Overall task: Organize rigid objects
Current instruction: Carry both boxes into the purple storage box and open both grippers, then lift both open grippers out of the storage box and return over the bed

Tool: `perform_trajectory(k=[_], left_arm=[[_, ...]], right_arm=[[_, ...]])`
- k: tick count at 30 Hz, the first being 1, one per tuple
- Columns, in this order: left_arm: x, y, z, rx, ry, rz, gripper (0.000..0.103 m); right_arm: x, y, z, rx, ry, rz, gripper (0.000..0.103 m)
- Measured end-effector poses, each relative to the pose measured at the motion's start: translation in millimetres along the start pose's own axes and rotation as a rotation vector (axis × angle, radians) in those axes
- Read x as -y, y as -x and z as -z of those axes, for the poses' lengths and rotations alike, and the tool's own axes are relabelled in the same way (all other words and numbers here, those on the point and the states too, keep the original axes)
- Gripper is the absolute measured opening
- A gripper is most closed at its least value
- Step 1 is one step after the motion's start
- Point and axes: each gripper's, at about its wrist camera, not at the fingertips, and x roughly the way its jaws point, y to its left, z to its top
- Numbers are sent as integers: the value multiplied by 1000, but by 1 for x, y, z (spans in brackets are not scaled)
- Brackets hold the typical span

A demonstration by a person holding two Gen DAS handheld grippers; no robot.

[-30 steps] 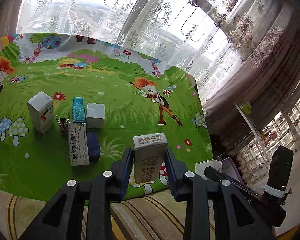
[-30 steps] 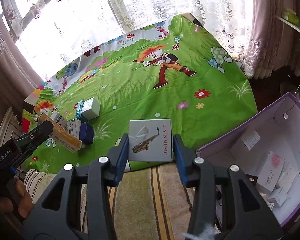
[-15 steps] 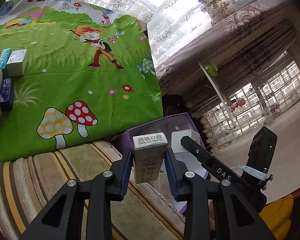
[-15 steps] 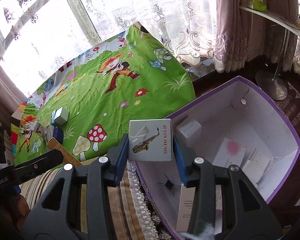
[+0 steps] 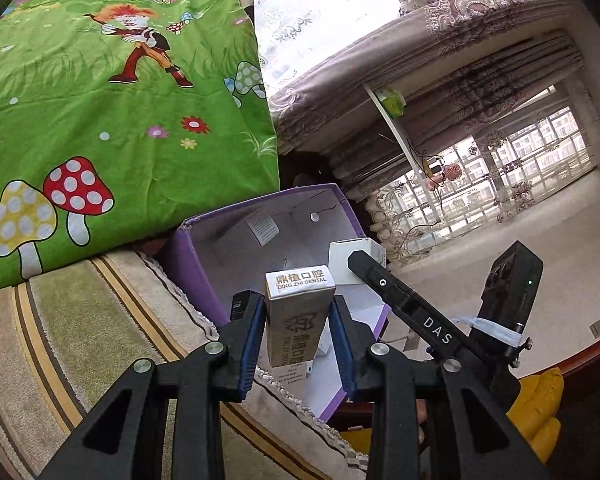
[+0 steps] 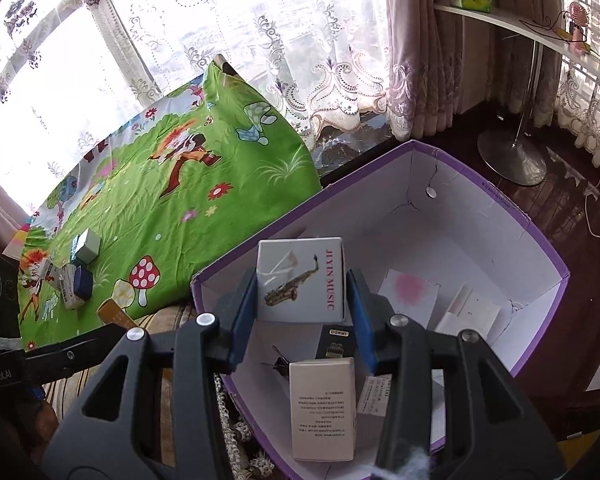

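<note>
The tall box (image 5: 300, 316) clamped in the left gripper (image 5: 298, 334) reads "DING ZHI DENTAL" on its top, under a line of Chinese characters. The right gripper's arm (image 5: 412, 316) beside it carries "DAS". In the right wrist view, the white box (image 6: 300, 280) pinched by the right gripper (image 6: 302, 312) says "JINYIN MUSIC" in red down its side, next to a saxophone picture. Inside the purple bin (image 6: 540, 240), a small dark pack (image 6: 336, 344) shows "DORMI". The left gripper's body (image 6: 0, 372) bears "GenRobot.AI". Print on the other boxes is too small to read.

hidden: dental box (image 5: 300, 316) base | tiny: far boxes (image 6: 78, 276) print unreadable
</note>
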Motion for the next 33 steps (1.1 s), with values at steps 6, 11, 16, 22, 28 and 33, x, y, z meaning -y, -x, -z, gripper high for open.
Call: perform_trajectory(k=[6,11,16,22,28,33], left_arm=[[0,-6,1,-38,-11,1,48],[-3,-4,2,-38,0,16,53],[-3,11,5,-19,13,36,54],[0,53,4,80,-30,-20,54],[-5,97,-7,216,-74,-131,54],[-9,126,-11,285,-126,-230,54]], right_arm=[[-2,3,-2,8,7,8,51],[-8,8,-3,6,13,0,59],[-23,19,-5,2,49,14,60],[-56,32,-15,18,99,-14,60],[-94,36,-35,33,131,-62,62],[-125,27,-43,14,177,-79,64]])
